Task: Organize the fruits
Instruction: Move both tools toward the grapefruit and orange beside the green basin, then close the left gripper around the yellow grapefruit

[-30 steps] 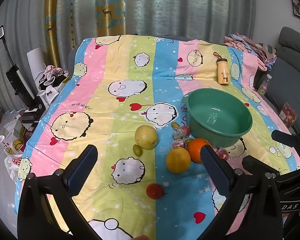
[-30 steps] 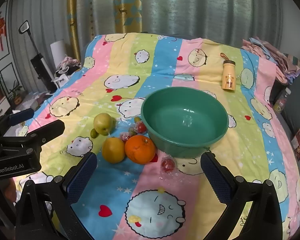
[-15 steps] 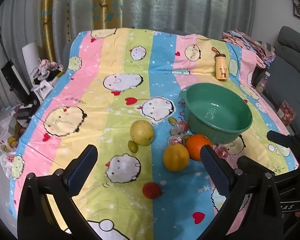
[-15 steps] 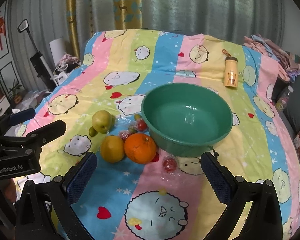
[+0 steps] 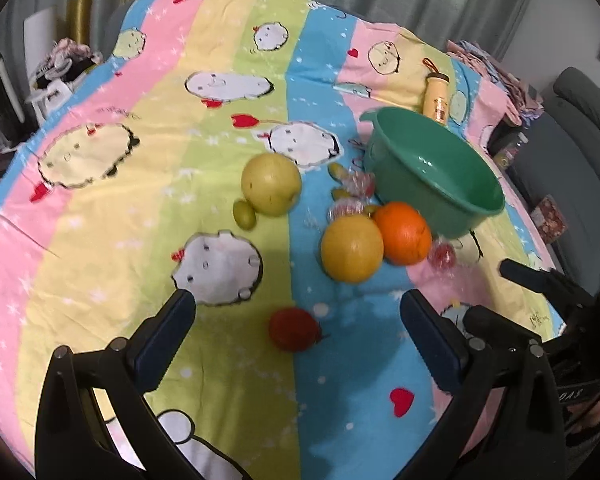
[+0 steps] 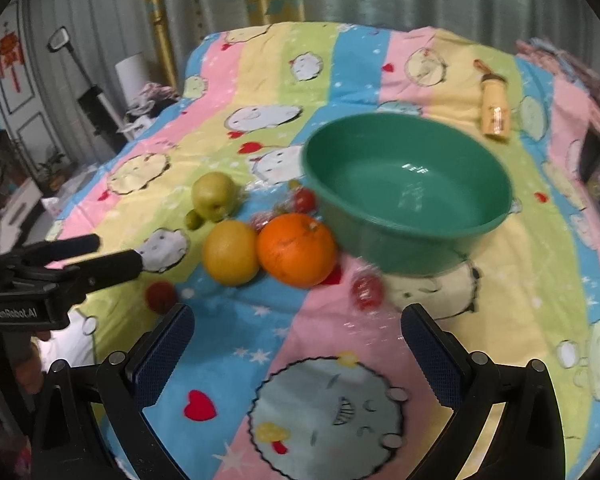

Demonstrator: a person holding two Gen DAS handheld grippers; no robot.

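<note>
Approach step: both grippers, left (image 5: 296,320) and right (image 6: 298,332), spread and empty, fruit loose on bedspread (image 5: 228,80) beside empty basin (image 6: 408,188); next, probably close on tomato (image 5: 294,328) between left fingers.

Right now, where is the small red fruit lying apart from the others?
In the left wrist view the small red fruit lies on the bedspread between the left gripper's open fingers, nearer the camera than the yellow orange.
</note>
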